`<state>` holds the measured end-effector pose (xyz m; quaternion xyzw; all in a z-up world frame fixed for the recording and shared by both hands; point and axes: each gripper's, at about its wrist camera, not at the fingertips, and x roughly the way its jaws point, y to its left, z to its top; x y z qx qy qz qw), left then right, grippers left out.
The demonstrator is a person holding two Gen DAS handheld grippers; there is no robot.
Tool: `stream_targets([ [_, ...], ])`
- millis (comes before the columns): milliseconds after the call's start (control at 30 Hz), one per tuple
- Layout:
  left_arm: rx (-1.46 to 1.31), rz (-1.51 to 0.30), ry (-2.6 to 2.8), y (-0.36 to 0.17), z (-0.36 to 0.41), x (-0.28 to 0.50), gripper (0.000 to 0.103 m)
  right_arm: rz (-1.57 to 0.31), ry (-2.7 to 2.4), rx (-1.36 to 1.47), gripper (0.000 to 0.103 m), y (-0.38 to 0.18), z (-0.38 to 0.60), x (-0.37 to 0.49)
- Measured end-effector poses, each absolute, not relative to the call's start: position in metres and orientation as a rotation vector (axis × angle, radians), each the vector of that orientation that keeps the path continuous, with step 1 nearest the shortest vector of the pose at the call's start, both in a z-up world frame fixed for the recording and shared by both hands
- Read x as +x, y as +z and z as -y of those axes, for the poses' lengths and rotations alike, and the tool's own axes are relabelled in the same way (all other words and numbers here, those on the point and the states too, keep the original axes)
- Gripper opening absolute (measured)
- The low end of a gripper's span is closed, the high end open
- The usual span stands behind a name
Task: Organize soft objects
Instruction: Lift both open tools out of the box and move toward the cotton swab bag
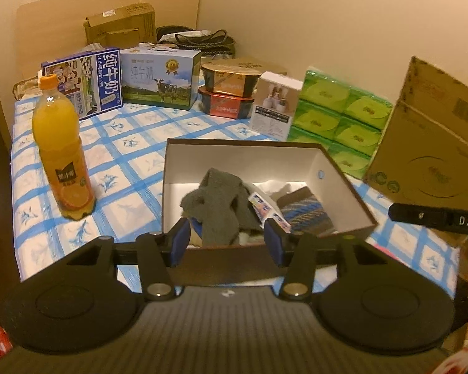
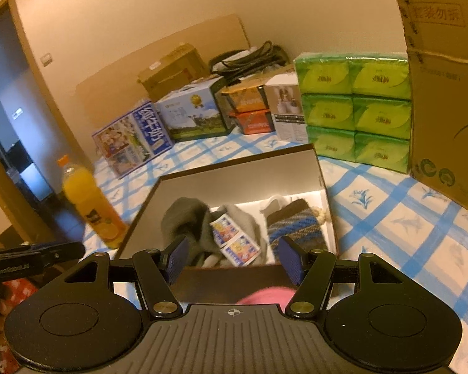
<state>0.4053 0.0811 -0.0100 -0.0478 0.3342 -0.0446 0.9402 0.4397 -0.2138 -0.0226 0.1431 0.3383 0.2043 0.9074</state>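
Note:
An open box (image 1: pixel 343 184), brown outside and white inside, sits on the blue-checked cloth. Inside lie a grey knitted cloth (image 1: pixel 221 199), small printed tissue packets (image 1: pixel 265 208), a blue-and-brown striped knit (image 1: pixel 305 212) and something white (image 1: pixel 277 187). My left gripper (image 1: pixel 227 241) hovers open at the box's near wall, nothing between its blue pads. The right wrist view shows the same box (image 2: pixel 234 171), grey cloth (image 2: pixel 187 218), packets (image 2: pixel 234 240) and striped knit (image 2: pixel 296 227). My right gripper (image 2: pixel 234 258) is open just before the box. A blurred pink soft thing (image 2: pixel 265 296) shows low between its arms, clear of the pads.
An orange juice bottle (image 1: pixel 62 152) stands left of the box. Milk cartons (image 1: pixel 159 78), stacked bowls (image 1: pixel 227 93), a white carton (image 1: pixel 274 106) and green tissue packs (image 1: pixel 340 118) line the back. A tall cardboard box (image 1: pixel 427 143) stands at right. A doorway (image 2: pixel 3 124) opens at left.

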Motion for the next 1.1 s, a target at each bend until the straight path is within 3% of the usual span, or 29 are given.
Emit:
stream_targets([
  [567, -0.106, -0.621, -0.095, 0.015, -0.047, 0.284, 0.054, -0.642, 0.44, 0.378, 0.064, 0.004, 0.246, 0.318],
  [1100, -0.123, -0.666, -0.15, 0.002, -0.005, 0.206, 0.054, -0.718, 0.396, 0.392, 0.064, -0.015, 0.266, 0.227],
])
